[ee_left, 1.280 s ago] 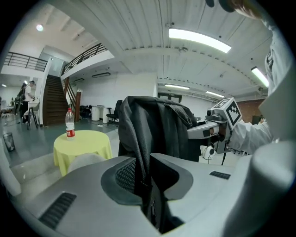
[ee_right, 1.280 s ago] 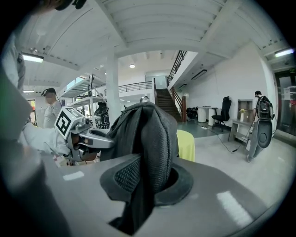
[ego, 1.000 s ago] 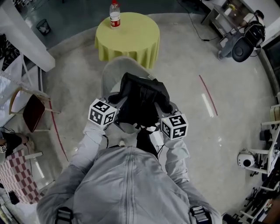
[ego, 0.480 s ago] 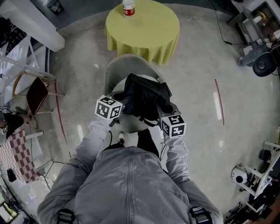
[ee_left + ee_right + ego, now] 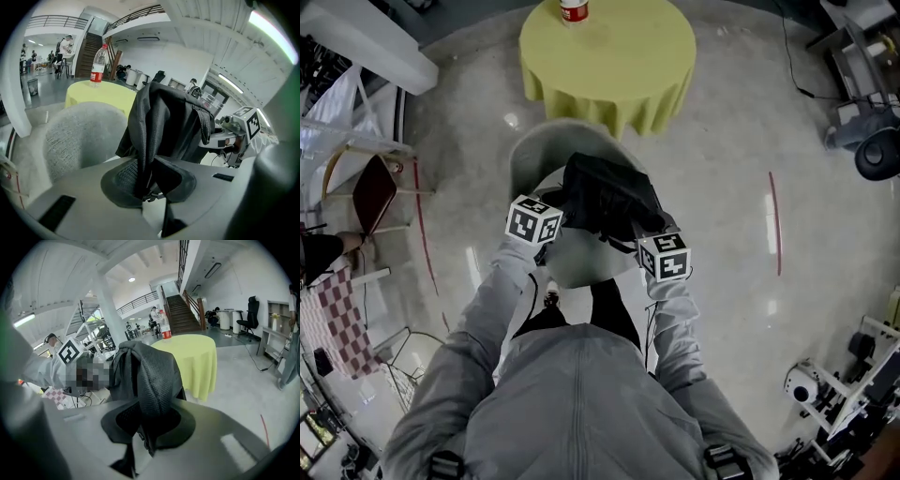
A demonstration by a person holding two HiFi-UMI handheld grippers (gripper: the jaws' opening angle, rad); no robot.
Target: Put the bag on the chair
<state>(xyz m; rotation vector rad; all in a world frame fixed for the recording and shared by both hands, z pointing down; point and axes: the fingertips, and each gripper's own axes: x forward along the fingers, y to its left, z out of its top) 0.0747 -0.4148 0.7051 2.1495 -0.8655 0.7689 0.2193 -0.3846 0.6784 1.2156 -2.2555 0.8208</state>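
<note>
Black bag (image 5: pixel 605 197), one, seemingly over one chair (image 5: pixel 542 155), two hand-held grippers (image 5: pixel 557 217) (image 5: pixel 643 236)

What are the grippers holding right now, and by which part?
Both grip the black bag: left gripper on a side fabric fold, right gripper on a mesh strap.

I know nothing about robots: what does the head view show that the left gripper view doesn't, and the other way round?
Only the head view: the person's grey zipped jacket, a thin red line on the floor, and a dark red seat off to the left.
Only the left gripper view: the left gripper up close, its jaws clamped on fabric, and a dark staircase behind.
Both: the black fabric bag at the grey round-backed chair, and the yellow-green round table with a red-labelled plastic bottle.
</note>
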